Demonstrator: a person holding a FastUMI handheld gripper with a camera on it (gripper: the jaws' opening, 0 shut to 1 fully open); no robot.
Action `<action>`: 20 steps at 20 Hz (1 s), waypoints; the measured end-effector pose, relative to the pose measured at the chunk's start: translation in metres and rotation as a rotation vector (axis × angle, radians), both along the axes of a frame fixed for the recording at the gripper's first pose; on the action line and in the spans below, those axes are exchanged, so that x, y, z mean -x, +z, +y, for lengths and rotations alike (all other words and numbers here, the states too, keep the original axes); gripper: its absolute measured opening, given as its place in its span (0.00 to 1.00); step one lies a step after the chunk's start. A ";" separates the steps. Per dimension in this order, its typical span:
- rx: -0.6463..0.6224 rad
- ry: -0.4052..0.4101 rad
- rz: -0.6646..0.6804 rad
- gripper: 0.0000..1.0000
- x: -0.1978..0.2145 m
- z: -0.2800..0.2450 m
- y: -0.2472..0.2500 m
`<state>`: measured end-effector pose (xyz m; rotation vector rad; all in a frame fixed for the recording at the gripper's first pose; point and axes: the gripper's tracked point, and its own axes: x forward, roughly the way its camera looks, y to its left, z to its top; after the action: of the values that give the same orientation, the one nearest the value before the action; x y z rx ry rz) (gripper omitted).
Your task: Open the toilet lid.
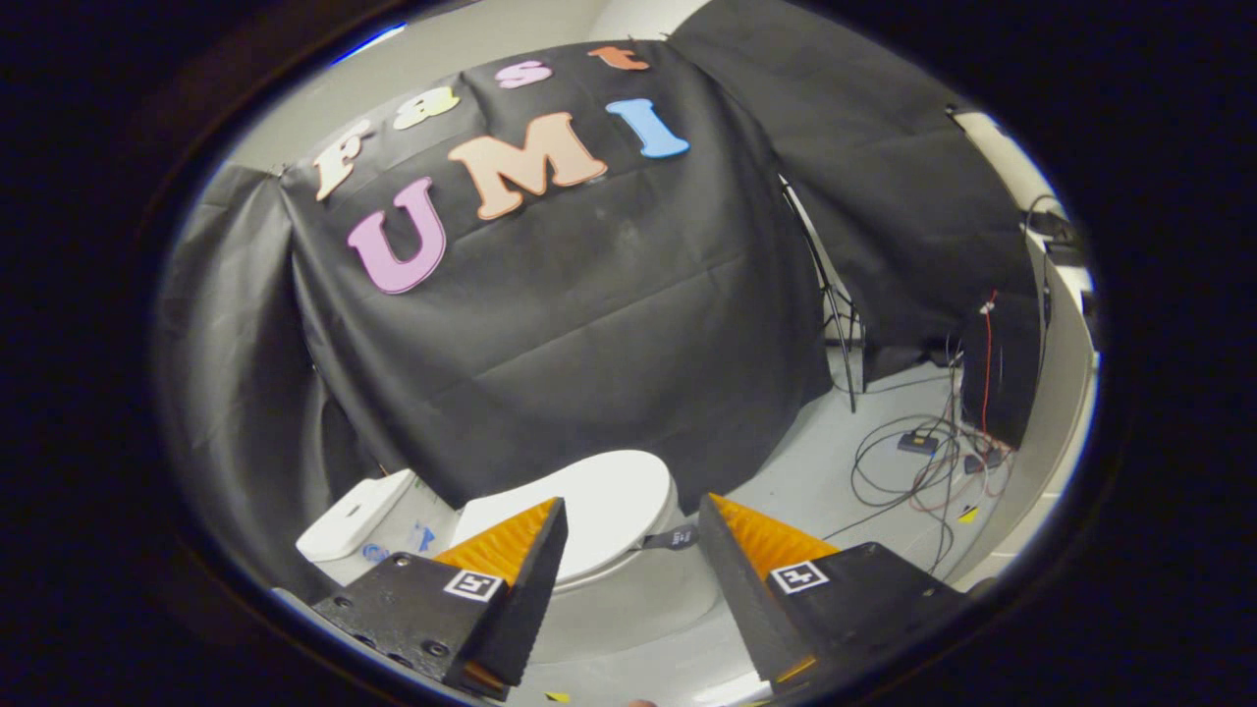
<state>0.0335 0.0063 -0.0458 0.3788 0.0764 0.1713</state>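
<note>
A white toilet stands on the floor just ahead of and below my fingers. Its lid (607,506) lies flat and closed over the bowl (628,599). A small dark strap (674,537) sticks out from the lid's front edge, in the gap between my fingers. The white tank (368,520) sits at the toilet's back, beyond my left finger. My gripper (631,511) is open, its two fingers apart, hovering above the lid's front with nothing between them. My left finger (511,550) covers part of the lid.
Black cloth hangs as the booth's wall right behind the toilet. To the right, on the grey floor, lie tangled cables (918,471) and a small black box (917,443). A stand's thin legs (845,324) rise beside the cloth.
</note>
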 end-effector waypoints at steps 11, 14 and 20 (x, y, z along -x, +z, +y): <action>-0.323 0.005 0.078 0.82 -0.043 0.003 -0.059; -0.414 0.012 0.095 0.83 -0.055 0.009 -0.070; -0.650 0.016 0.081 0.82 -0.081 0.024 -0.097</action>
<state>0.1147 0.0298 -0.1432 1.0334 0.1027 0.1949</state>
